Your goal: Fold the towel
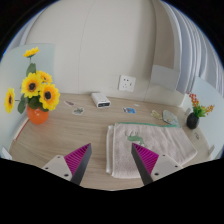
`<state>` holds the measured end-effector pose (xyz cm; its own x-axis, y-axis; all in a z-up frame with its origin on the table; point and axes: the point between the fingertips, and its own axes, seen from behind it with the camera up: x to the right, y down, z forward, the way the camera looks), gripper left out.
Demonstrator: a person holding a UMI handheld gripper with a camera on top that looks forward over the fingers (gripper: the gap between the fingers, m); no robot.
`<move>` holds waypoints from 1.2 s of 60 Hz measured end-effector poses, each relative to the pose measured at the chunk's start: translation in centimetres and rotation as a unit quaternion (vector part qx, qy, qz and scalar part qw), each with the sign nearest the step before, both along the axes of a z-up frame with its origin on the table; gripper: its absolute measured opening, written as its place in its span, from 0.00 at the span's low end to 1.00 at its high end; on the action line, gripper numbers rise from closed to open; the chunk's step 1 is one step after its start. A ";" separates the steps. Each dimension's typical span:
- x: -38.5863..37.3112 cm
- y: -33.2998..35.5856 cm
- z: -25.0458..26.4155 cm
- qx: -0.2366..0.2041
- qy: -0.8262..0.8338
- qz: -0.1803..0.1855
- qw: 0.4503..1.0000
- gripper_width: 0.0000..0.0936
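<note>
gripper (112,163) fingers spread wide, holding nothing; towel (150,142) lies flat on the table (70,125) just ahead; sunflowers (35,92) beyond — no readable writing

Light even and soft, moderately bright, daylight in tone; source not visible. No hard shadows on the surface (95,125); only faint, diffuse shading beneath the sunflowers (33,90) and along the near edge of the towel (150,145). Pale wall (100,50) reads evenly lit, no glare or hot spots. Strong fisheye distortion: surface's far edge bows, wall lines curve toward the rim, things near the border are squeezed and small. Centre reasonably sharp; fine detail on small items soft. Tongs (111,160) up close, dark on their outer faces, pink pads (147,157) vivid, edges slightly soft.
</note>
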<state>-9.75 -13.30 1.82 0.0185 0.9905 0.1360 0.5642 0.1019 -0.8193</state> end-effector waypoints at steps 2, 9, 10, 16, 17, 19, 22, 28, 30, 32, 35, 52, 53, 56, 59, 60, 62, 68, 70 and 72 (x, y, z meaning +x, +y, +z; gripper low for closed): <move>-0.7 0.3 -0.8 -0.002 -0.005 -0.003 1.000 0.91; -2.1 0.9 -2.5 0.000 -0.018 0.000 1.000 0.91; -2.3 0.8 -2.4 -0.004 -0.015 0.001 1.000 0.90; -2.4 0.7 -2.7 -0.011 -0.010 0.005 1.000 0.71; -2.5 0.6 -2.8 -0.008 -0.010 0.007 1.000 0.66; -2.6 0.3 -2.9 0.000 -0.014 0.013 1.000 0.48; -2.4 0.7 -3.0 0.019 -0.021 0.014 1.000 0.21; -1.3 0.5 -3.0 0.072 -0.049 0.017 0.996 0.03; -0.7 -0.6 -2.9 0.055 -0.056 0.028 0.997 0.03; 0.1 -2.4 -2.7 0.014 -0.066 0.037 0.997 0.02; 1.5 -4.5 -2.2 -0.031 -0.086 0.045 0.995 0.02; 1.9 -4.2 12.3 -0.136 -0.008 0.029 0.990 0.03; 1.7 -3.5 12.9 -0.141 -0.005 0.025 0.990 0.03; 1.1 -1.0 13.8 -0.145 0.003 0.014 0.989 0.03; 0.4 1.8 14.2 -0.138 0.009 0.006 0.990 0.03; 0.4 2.9 14.1 -0.138 0.012 0.004 0.990 0.03; 0.0 4.7 13.5 -0.133 0.007 -0.003 0.991 0.03; -0.6 9.9 10.3 -0.103 -0.003 -0.018 0.995 0.03; -0.8 11.2 9.0 -0.093 -0.009 -0.022 0.995 0.03; -1.0 12.2 7.7 -0.087 -0.013 -0.023 0.996 0.03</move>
